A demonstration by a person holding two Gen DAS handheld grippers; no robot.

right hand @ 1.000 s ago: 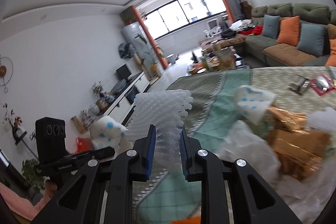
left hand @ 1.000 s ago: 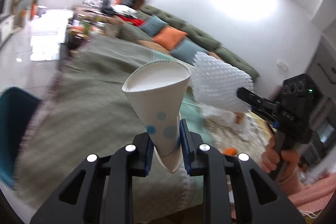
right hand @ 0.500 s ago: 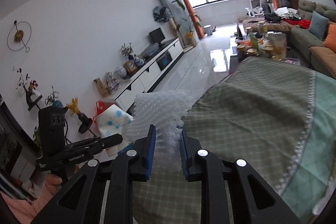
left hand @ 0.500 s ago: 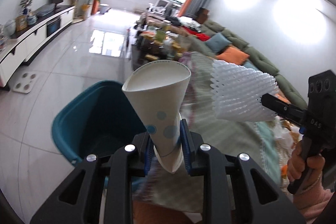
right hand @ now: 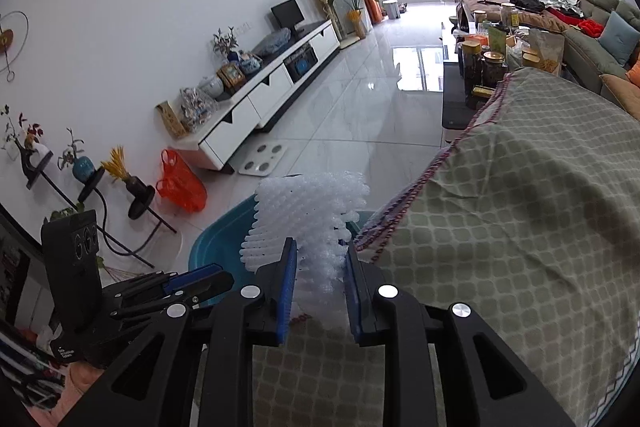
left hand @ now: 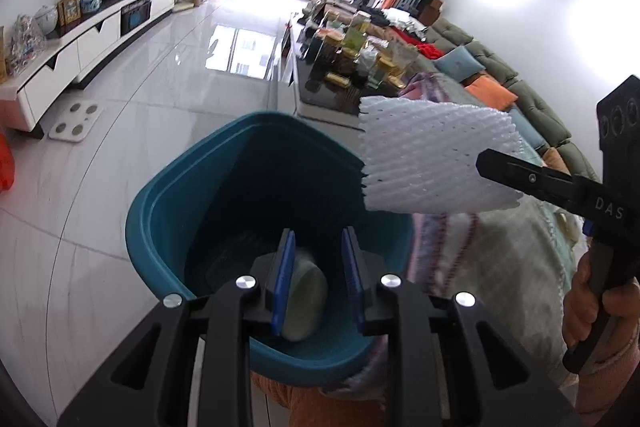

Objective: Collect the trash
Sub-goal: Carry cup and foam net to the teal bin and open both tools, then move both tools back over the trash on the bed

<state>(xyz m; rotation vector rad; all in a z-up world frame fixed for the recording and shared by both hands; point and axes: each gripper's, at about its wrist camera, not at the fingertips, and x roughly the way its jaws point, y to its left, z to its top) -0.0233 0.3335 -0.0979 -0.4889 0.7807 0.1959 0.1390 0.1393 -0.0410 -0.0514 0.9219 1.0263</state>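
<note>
In the left wrist view the left gripper (left hand: 318, 281) hangs over the teal bin (left hand: 160, 223) that fills the lower centre of the frame, its blue pads spread apart with nothing between them. A pale paper cup (left hand: 306, 301) lies down in the bin's bottom, seen between the two pads, so that piece of trash looks delivered.

The right gripper (right hand: 320, 291) is clamped on a white foam net sleeve (right hand: 308, 215), which sticks up at the centre of the right wrist view. In the left wrist view the same sleeve sits at centre right, beside the bin's right rim rather than clearly over its mouth (the fisheye makes this hard to judge).

So, by my reading, one item is in and one is held at the bin, not yet dropped. The checked green tablecloth (right hand: 520, 207) on the right of the right wrist view shows no trash on its visible part; what lies beyond the frame cannot be told.
</note>
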